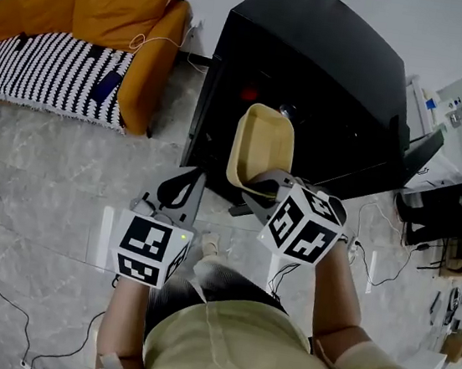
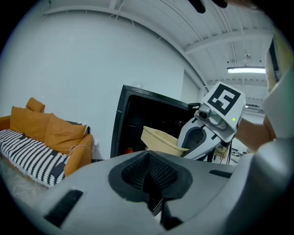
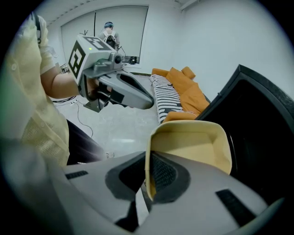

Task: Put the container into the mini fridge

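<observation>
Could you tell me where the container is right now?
The container is at the head view's centre, gripped by its rim in the right tongs, before the mini fridge.

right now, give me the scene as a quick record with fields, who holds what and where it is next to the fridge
container: beige, empty, held in the air
right gripper: shut on the container's wall
left gripper: shut, nothing in it, beside the right one
mini fridge: black, front open, dark inside
container position: at the fridge's opening, not set down
sofa: orange, with a striped cover, to the left of the fridge in the head view
</observation>
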A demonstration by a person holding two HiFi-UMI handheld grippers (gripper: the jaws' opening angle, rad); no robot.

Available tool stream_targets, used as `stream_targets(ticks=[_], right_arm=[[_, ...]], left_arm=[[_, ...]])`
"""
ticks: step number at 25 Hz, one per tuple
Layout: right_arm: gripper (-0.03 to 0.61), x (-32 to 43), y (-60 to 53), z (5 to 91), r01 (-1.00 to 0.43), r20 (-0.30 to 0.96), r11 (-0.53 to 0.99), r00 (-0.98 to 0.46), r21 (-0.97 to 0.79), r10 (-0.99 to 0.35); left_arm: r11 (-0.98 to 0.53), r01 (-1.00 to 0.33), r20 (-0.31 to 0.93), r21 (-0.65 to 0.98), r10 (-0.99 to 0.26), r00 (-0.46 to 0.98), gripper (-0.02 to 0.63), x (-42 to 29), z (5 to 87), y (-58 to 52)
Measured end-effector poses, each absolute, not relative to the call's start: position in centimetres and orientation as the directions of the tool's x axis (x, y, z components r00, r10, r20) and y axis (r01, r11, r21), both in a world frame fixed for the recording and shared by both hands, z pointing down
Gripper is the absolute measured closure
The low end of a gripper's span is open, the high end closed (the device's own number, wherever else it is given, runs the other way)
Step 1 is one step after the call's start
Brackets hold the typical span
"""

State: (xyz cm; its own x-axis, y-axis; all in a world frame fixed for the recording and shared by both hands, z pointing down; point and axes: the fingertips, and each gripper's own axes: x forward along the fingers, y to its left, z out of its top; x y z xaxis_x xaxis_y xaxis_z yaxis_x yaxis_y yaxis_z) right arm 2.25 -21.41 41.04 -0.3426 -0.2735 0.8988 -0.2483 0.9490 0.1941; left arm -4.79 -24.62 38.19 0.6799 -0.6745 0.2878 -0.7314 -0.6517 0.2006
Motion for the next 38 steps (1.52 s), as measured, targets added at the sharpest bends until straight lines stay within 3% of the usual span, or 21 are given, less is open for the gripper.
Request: stream_targets(ticks=[38], right_arm=[[0.549, 6.5, -35.1, 38.7, -0.298, 0.871, 0.89, -0.251, 0.344, -0.421]], left_arm=[[-0.593, -0.765, 0.184, 0.25, -0.747, 0.639, 0.592, 0.1, 36.4, -34.6]])
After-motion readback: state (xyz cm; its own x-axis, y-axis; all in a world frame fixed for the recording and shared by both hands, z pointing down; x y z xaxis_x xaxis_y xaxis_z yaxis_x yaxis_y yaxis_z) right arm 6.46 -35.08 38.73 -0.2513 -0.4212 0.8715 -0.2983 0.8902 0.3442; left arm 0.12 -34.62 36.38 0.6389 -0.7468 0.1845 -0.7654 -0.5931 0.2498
